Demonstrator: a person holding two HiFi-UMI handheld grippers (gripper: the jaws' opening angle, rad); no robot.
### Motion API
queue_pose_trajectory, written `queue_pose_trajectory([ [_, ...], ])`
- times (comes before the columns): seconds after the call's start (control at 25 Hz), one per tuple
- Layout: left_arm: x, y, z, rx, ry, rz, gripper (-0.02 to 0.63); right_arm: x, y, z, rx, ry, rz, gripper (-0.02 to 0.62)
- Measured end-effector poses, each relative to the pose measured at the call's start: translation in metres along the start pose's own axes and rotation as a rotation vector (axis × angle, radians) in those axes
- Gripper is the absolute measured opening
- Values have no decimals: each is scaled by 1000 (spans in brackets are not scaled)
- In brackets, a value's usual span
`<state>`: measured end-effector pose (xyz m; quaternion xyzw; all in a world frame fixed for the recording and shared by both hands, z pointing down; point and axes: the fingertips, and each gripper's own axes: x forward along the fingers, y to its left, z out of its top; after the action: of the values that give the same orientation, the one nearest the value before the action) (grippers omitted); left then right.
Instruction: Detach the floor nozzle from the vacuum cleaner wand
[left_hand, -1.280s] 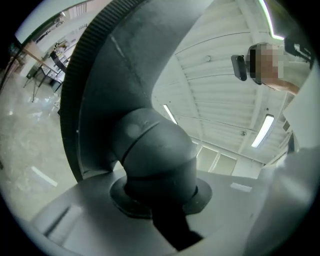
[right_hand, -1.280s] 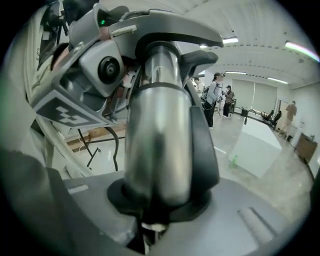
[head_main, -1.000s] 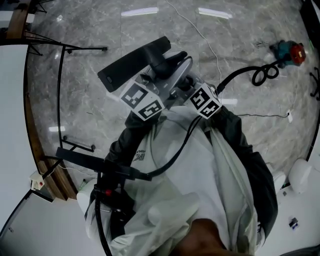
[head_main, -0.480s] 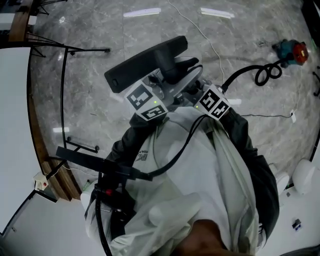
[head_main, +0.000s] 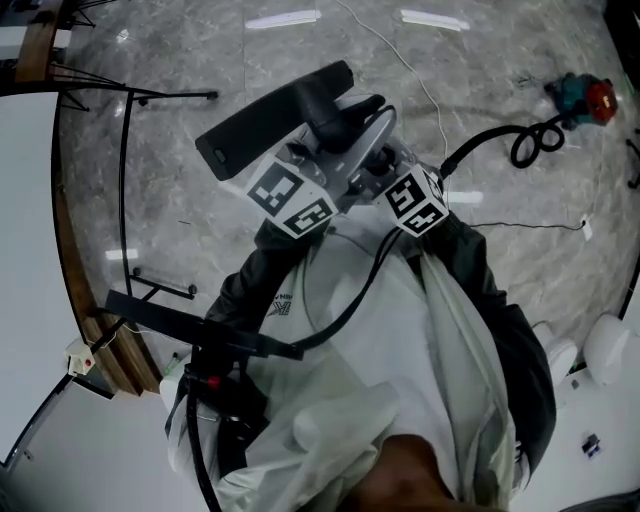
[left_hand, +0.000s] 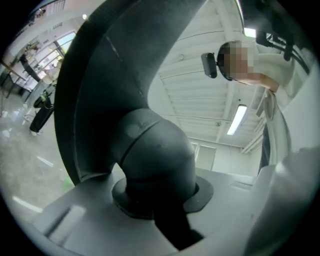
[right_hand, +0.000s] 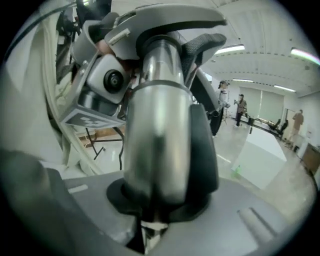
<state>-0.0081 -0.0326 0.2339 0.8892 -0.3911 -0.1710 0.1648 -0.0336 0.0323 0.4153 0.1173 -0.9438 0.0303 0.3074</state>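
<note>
In the head view I hold the vacuum's front end up before my chest. The black floor nozzle (head_main: 265, 122) points up and left, and its dark elbow neck (left_hand: 155, 155) fills the left gripper view. My left gripper (head_main: 318, 155) (left_hand: 155, 207) is closed around that neck, with its jaws easing open slightly. The silver wand (head_main: 368, 135) (right_hand: 157, 125) runs into the nozzle's collar. My right gripper (head_main: 378, 168) (right_hand: 159, 202) is shut on the wand just behind the collar. The left gripper's marker cube (right_hand: 95, 112) shows beside the wand.
A black hose (head_main: 520, 145) coils on the marble floor at the right, near a red and teal object (head_main: 582, 100). A white cable (head_main: 400, 60) trails across the floor. A white table (head_main: 25, 250) and black stand legs (head_main: 130, 95) lie at the left.
The nozzle and both grippers swung a little up and right, then came back left. Both grips look the same.
</note>
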Motion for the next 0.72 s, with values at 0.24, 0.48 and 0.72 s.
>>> queue_pose_trajectory([
  [0.24,3,-51,-7,74,9,-354,77,-21,28,-5,-80,-32,365,91],
  [0.48,3,-32,-9,-28,-29,-238,68,-13,17,-12,-7,6,177,91],
  [0.72,7,21,-4,-47,27,168,71,3,-17,-7,69,67,-190,91],
])
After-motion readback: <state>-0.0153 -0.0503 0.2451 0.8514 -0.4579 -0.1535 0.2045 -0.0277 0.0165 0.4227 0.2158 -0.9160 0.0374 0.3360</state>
